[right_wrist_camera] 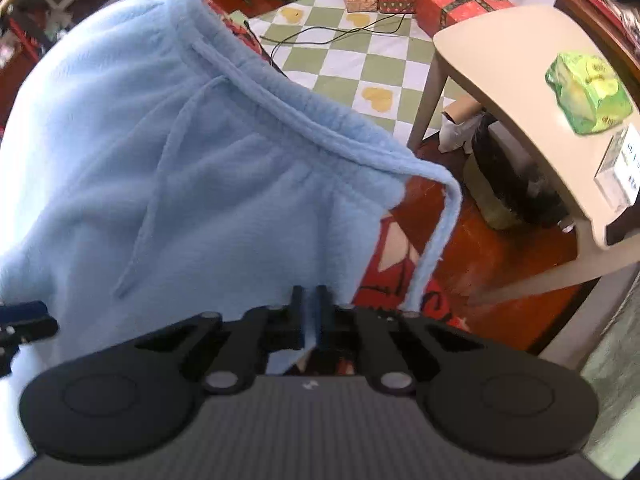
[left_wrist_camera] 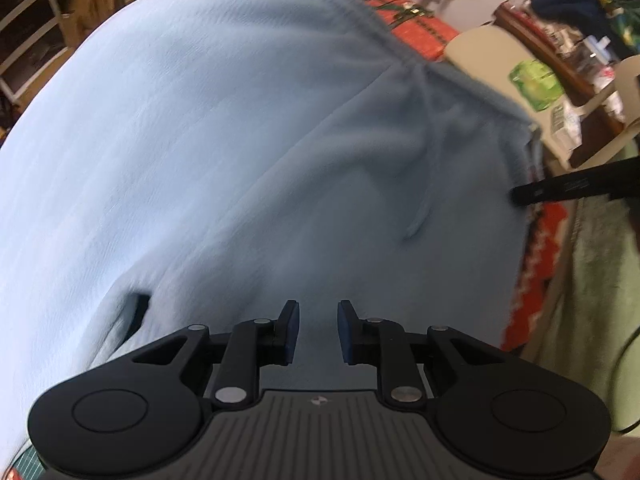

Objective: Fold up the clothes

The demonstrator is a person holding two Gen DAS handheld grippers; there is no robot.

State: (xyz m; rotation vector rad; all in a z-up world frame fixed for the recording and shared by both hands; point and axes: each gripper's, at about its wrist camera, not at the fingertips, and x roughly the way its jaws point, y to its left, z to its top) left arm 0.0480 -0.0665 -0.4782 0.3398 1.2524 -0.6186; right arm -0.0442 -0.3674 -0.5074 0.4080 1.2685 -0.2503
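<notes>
light-blue fleece shorts (right_wrist_camera: 192,168) spread wide, filling both views, waistband edge toward the beige table (right_wrist_camera: 500,64) (checkered floor between) | right gripper (right_wrist_camera: 309,312) clenched on the shorts' near edge, drawstring dangling beside | left gripper (left_wrist_camera: 318,330) parted, over fabric, grasping nothing

The soft fleece drawstring shorts (right_wrist_camera: 208,168) are pale sky blue all over, the cord the same shade. Beneath them lies a red cloth with white and black markings (right_wrist_camera: 400,256). The floor mat (right_wrist_camera: 352,60) is checked in sage green and white, with mustard-yellow hearts on some squares. The wrapped gift boxes (right_wrist_camera: 440,0) are red, some with gold dots and dark green ribbon. A bright lime-green packet (right_wrist_camera: 588,92) sits on the beige plastic tabletop (right_wrist_camera: 500,64). Both claws are matte black.
</notes>
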